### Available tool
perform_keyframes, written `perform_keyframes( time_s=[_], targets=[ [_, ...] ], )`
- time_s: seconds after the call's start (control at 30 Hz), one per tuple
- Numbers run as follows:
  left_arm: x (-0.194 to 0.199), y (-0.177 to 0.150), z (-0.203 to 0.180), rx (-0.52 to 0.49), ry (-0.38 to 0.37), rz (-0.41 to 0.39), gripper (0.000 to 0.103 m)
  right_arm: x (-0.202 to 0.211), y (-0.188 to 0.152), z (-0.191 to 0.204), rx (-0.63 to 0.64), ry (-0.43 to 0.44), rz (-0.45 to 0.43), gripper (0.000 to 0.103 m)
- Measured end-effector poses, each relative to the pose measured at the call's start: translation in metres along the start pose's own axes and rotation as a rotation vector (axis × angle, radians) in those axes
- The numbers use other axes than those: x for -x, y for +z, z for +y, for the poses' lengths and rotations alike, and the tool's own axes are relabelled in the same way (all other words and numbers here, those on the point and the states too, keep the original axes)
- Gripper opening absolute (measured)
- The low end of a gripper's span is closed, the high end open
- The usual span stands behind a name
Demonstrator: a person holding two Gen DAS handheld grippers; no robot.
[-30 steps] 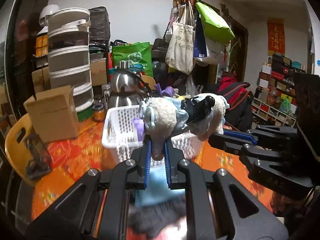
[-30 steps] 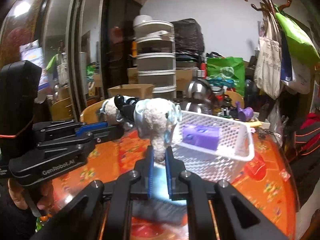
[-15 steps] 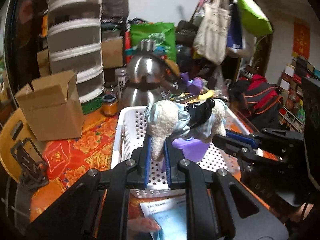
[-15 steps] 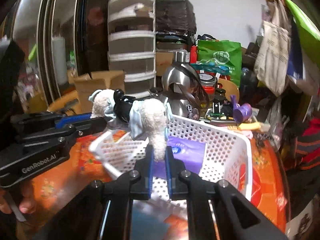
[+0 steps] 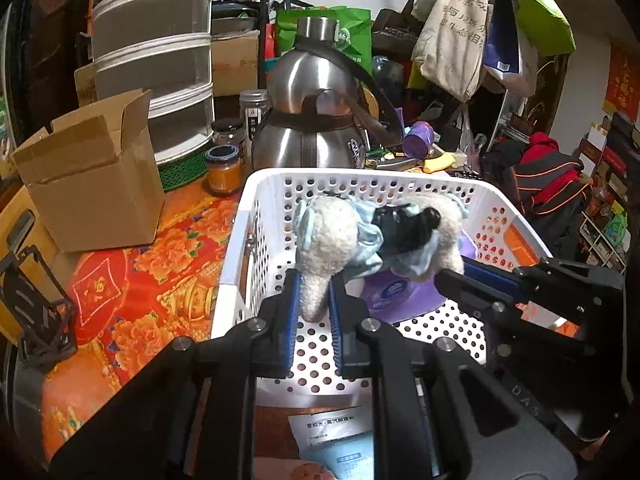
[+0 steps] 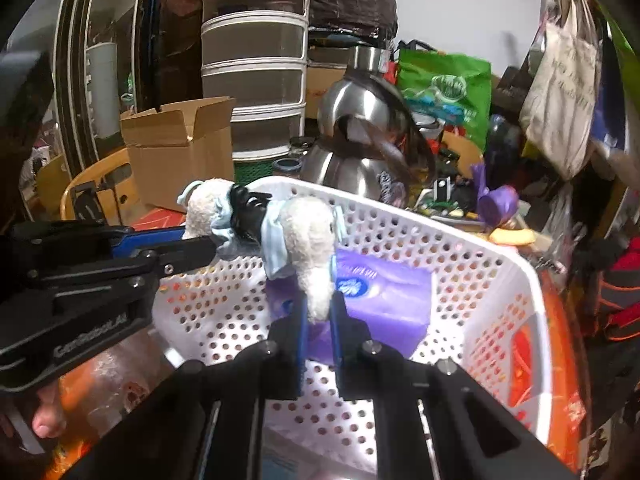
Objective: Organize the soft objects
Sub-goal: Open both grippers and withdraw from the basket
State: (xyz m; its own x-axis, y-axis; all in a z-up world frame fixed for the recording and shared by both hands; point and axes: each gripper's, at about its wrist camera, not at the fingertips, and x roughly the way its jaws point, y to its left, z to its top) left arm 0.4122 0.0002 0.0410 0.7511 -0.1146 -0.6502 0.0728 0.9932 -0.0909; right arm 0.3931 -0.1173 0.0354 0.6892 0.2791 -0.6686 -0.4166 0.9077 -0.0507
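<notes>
Plush toy [image 5: 340,236] above basket rim [image 5: 360,176]

1. The left wrist camera sits just behind the left gripper [image 5: 313,300] and looks forward and downward along its two black fingers, close over the white perforated plastic basket [image 5: 256,200] on the tabletop with the orange-red floral cloth [image 5: 160,264].
2. The right wrist camera looks the same way from behind the right gripper [image 6: 318,314], equally close over the basket, from its other side.
3. Each view catches the other gripper coming in from the side.
4. Both views share the basket, the cream and black plush toy [image 5: 332,236], the purple soft pack [image 6: 384,300], the round steel kettle [image 5: 312,128] and the open brown cardboard box [image 5: 92,184] behind.
</notes>
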Motion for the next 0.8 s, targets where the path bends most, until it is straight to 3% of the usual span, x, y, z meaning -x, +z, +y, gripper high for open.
perform_keyframes(
  time_s=[0.07, 0.13, 0.2, 0.27, 0.3, 0.33, 0.37, 0.6, 0.67, 0.8],
  targets=[
    [-0.003, -0.001, 0.004, 0.006, 0.001, 0.006, 0.016, 0.000, -0.001, -0.001, -0.013, -0.001, 0.006, 0.009],
    [-0.001, -0.001, 0.005, 0.004, -0.001, 0.008, 0.028, 0.001, -0.002, -0.005, -0.039, 0.005, 0.009, 0.013],
    [0.004, 0.000, 0.007, 0.009, -0.020, -0.001, 0.074, 0.005, -0.004, -0.013, -0.076, 0.003, 0.014, 0.021],
    [0.015, 0.000, 0.008, 0.010, -0.001, -0.034, 0.090, 0.014, -0.006, -0.019, -0.109, 0.010, 0.002, 0.035],
    [0.021, 0.000, 0.010, 0.012, 0.003, -0.063, 0.091, 0.019, -0.008, -0.022, -0.124, 0.007, -0.005, 0.043],
    [0.029, 0.000, 0.012, 0.016, -0.003, -0.093, 0.091, 0.024, -0.010, -0.025, -0.136, -0.002, -0.012, 0.058],
    [0.033, 0.000, 0.013, 0.022, -0.010, -0.103, 0.091, 0.032, -0.012, -0.029, -0.148, -0.017, -0.027, 0.063],
    [0.075, -0.009, 0.016, 0.012, -0.035, -0.128, 0.091, 0.081, -0.041, -0.043, -0.255, 0.031, -0.058, 0.064],
    [0.095, -0.025, 0.016, 0.008, -0.040, -0.130, 0.091, 0.100, -0.061, -0.043, -0.319, 0.034, -0.025, 0.065],
    [0.131, -0.070, 0.013, -0.025, -0.020, -0.126, 0.093, 0.132, -0.103, -0.028, -0.327, 0.050, -0.012, 0.065]
  ],
)
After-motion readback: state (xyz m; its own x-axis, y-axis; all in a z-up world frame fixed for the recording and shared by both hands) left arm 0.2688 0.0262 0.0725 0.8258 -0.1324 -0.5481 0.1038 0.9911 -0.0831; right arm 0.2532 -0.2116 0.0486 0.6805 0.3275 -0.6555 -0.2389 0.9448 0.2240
